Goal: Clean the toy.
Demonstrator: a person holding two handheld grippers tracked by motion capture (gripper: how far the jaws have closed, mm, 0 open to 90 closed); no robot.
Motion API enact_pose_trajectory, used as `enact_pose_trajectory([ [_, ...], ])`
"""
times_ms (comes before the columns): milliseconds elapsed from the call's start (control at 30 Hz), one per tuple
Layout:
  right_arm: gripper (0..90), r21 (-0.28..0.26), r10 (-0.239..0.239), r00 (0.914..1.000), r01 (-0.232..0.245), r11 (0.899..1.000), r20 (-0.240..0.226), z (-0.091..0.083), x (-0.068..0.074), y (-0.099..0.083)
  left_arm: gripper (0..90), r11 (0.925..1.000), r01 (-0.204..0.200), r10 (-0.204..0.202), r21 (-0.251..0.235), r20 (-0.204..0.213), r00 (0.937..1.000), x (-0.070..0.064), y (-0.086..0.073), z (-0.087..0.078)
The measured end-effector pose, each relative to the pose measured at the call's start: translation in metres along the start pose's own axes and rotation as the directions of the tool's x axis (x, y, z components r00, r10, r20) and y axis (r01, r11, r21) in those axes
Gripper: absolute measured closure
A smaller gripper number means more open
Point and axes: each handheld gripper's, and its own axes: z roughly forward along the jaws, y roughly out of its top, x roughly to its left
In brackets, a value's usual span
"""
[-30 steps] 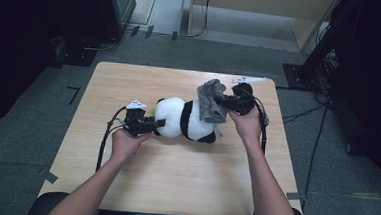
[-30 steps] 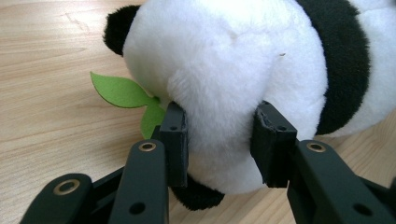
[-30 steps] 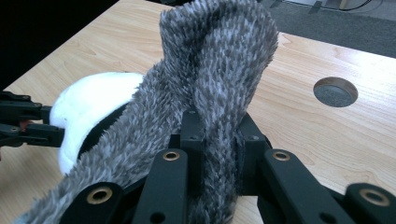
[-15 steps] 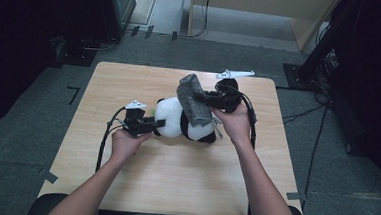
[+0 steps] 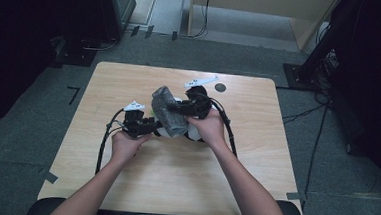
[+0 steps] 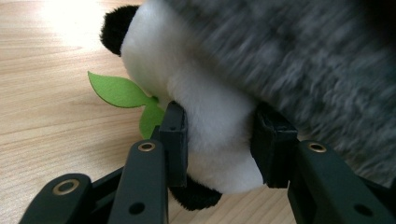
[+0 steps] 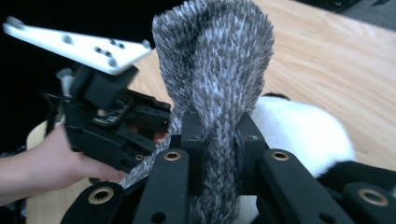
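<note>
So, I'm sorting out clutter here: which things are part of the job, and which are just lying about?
In the job:
- panda plush toy, clamped by the left gripper
- grey fuzzy cloth, pinched by the right gripper

Lying about:
- small dark disc on the table

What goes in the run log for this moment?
left tongs: shut on panda plush | right tongs: shut on grey fuzzy cloth, over panda | table

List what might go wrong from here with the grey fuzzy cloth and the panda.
The right gripper pinches only a narrow fold of the grey cloth, so it may slip free. The left gripper squeezes soft fur on the panda toy, so the toy could twist or pull out.
</note>
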Motion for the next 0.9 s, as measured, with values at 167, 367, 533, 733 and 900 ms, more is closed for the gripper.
enact_pose_trajectory([
  [167, 78.4, 0.057, -0.042, 0.996, 0.038, 0.998, 0.079, 0.016, -0.005, -0.011, 61.2, 0.9999, -0.008, 0.008, 0.007, -0.01, 0.9999, 0.0, 0.001, 0.001],
  [367, 77.7, 0.051, -0.058, 0.9912, 0.052, 0.997, 0.119, 0.013, -0.011, -0.017, 61.5, 0.9996, -0.012, 0.012, 0.025, -0.012, 0.9999, 0.001, 0.002, 0.001],
  [533, 77.8, 0.047, -0.035, 0.9867, 0.028, 0.999, 0.158, 0.002, -0.021, -0.022, 61.5, 0.9992, -0.014, 0.015, 0.037, -0.006, 0.9999, 0.003, 0.004, 0.002],
  [733, 78.0, 0.052, -0.012, 0.9845, 0.003, 0.999, 0.175, -0.012, -0.027, -0.025, 61.7, 0.9984, -0.019, 0.019, 0.054, -0.003, 0.9998, 0.004, 0.007, 0.002],
  [900, 78.2, 0.038, -0.006, 0.9798, -0.002, 0.999, 0.2, -0.023, -0.028, -0.027, 61.7, 0.9983, -0.015, 0.014, 0.057, 0.002, 0.9999, 0.004, 0.008, 0.002],
])
